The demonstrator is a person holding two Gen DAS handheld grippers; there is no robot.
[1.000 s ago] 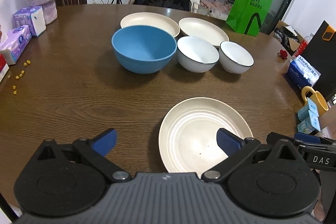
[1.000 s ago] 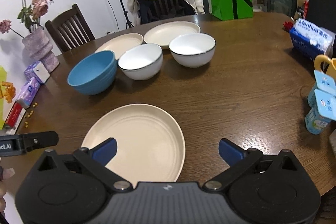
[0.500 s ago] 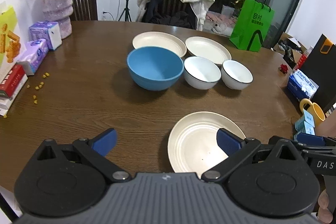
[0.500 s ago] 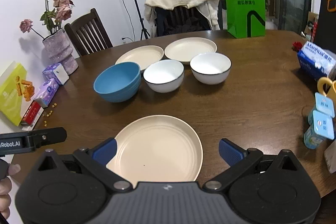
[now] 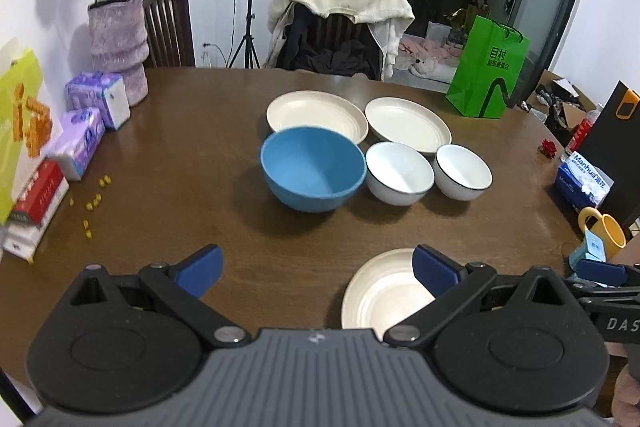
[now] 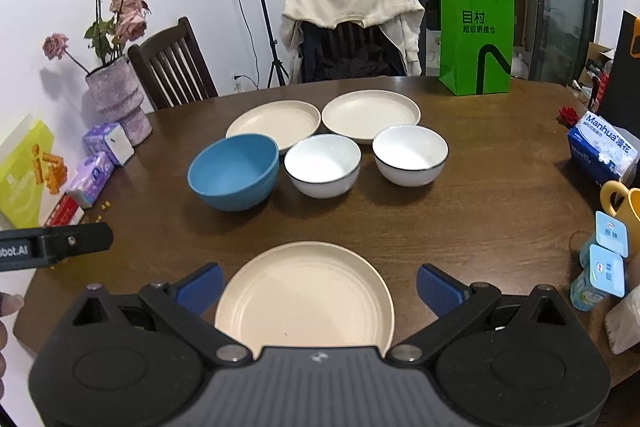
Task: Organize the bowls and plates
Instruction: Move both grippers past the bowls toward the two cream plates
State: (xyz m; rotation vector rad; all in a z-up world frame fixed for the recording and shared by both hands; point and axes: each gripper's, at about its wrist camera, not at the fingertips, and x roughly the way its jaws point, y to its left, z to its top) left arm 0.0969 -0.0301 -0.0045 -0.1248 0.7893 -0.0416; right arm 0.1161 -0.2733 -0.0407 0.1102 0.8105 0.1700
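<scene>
Both grippers are hanging wide apart, holding nothing: the right gripper (image 6: 318, 285) is hovering over the near plate (image 6: 306, 301), the left gripper (image 5: 316, 265) just left of it. The near plate is lying well short of the blue bowl (image 6: 234, 171) (landmark here). Pinching its rim squarely looks wisest.

Colours shown: dark brown wood-grain table (image 6: 500, 211); cream plates, one near (image 6: 306, 301) and two far (image 6: 276, 121) (image 6: 370, 113), faintly ringed; a plain blue bowl (image 6: 234, 171); two white bowls (image 6: 322, 165) (image 6: 410, 153) rimmed in black. The gripper fingers (image 6: 200, 287) are tipped blue on black frames. A green bag (image 6: 476, 41) bears dark lettering; a mottled purple vase (image 6: 118, 99) holds faded pink roses (image 6: 120, 7).
</scene>
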